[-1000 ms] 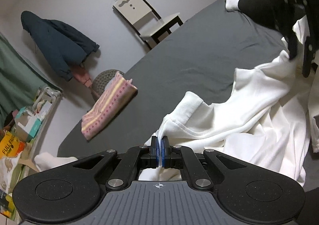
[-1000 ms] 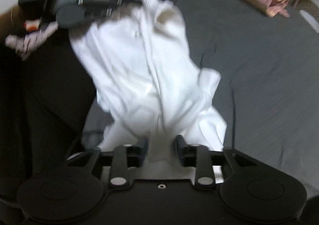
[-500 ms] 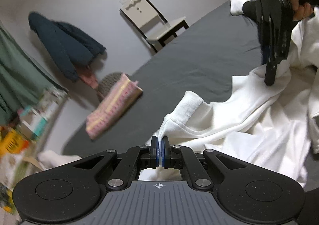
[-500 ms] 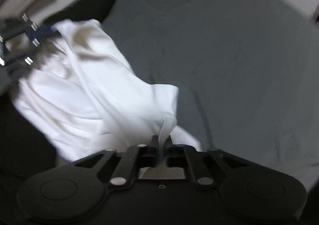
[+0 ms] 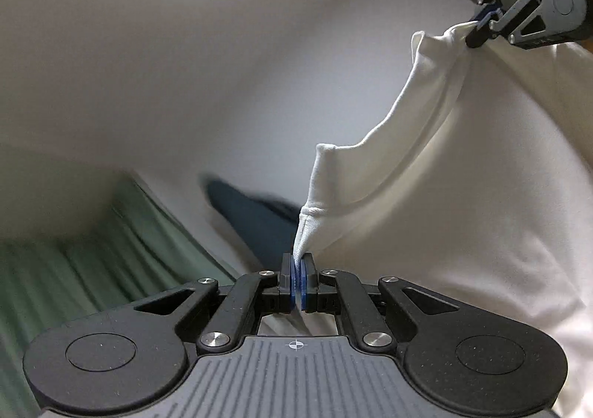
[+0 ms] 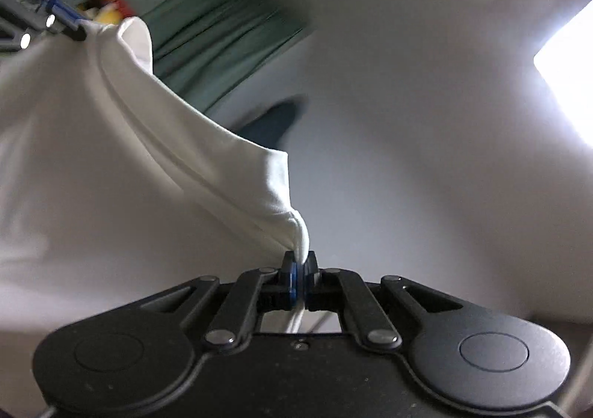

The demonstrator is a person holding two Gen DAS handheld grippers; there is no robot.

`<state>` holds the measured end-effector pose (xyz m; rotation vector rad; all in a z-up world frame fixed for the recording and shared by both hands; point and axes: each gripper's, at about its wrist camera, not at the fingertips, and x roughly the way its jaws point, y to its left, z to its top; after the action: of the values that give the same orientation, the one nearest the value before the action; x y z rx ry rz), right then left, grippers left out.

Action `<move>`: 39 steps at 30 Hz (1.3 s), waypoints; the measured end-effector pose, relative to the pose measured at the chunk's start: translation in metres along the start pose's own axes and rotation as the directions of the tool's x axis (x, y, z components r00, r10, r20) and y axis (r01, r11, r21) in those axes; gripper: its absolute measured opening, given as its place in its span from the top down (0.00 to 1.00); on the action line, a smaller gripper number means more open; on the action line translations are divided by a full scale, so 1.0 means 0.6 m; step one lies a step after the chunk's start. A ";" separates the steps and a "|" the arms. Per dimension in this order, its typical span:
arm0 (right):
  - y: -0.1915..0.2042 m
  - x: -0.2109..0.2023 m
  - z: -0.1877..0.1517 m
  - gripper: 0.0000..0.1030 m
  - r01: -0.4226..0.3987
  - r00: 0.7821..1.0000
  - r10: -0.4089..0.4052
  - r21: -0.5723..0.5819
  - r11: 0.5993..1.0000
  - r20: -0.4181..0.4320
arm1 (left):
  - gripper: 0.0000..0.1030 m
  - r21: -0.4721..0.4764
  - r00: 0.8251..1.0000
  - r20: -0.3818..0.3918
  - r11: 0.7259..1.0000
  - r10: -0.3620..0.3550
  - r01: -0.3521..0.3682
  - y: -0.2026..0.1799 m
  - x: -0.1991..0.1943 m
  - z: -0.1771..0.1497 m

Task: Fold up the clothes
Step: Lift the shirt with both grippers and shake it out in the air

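Note:
A white garment (image 5: 463, 195) hangs stretched in the air between both grippers. My left gripper (image 5: 298, 269) is shut on one corner of its upper edge. The right gripper (image 5: 485, 19) shows at the top right of the left wrist view, pinching the other corner. In the right wrist view, my right gripper (image 6: 299, 267) is shut on the white garment (image 6: 92, 158), and the left gripper (image 6: 68, 21) holds the far corner at the upper left. The cloth edge sags between the two grips. The bed is out of sight.
Both cameras point up at the pale wall and ceiling (image 5: 185, 65). A green curtain (image 5: 74, 251) and a dark blue jacket (image 5: 255, 217) hang on the wall, blurred. A bright light (image 6: 567, 65) glares at the right edge of the right wrist view.
Both grippers have lifted the white garment off the bed and spread it between them. The views swung from the bed up to wall and ceiling. My right gripper went from open to shut.

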<state>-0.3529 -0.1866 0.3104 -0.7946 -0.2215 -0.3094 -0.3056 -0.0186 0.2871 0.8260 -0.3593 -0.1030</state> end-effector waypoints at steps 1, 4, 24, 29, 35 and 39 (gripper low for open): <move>-0.025 -0.005 0.022 0.96 0.062 0.997 -0.062 -0.001 0.998 0.049 | 0.98 0.000 0.998 0.039 0.999 0.045 -0.045 0.023 0.001 0.022; -0.097 -0.021 0.089 0.96 0.205 0.964 -0.205 0.019 0.979 0.169 | 0.98 0.007 0.969 0.164 0.982 0.183 -0.187 0.097 -0.002 0.093; -0.301 -0.121 0.209 0.95 0.441 0.867 -0.395 -0.099 0.892 0.304 | 0.98 -0.154 0.809 0.409 0.905 0.423 -0.396 0.241 -0.070 0.287; -0.238 -0.017 0.033 0.95 0.239 0.971 -0.232 -0.168 0.956 0.066 | 0.98 -0.042 0.908 0.356 0.974 0.222 -0.221 0.094 0.039 0.267; -0.131 0.126 -0.188 0.95 -0.083 0.984 0.051 -0.185 0.979 -0.170 | 0.98 0.074 0.986 0.147 0.995 -0.082 0.072 -0.163 0.220 0.169; 0.000 0.246 -0.351 0.95 -0.285 0.939 0.203 -0.299 0.911 -0.276 | 0.98 0.081 0.973 -0.023 0.969 -0.231 0.232 -0.347 0.350 0.061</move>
<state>-0.1988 -0.3679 0.2127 -1.1019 0.1656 -0.2022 -0.1122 -0.2328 0.2142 0.9488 -0.2545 -0.3019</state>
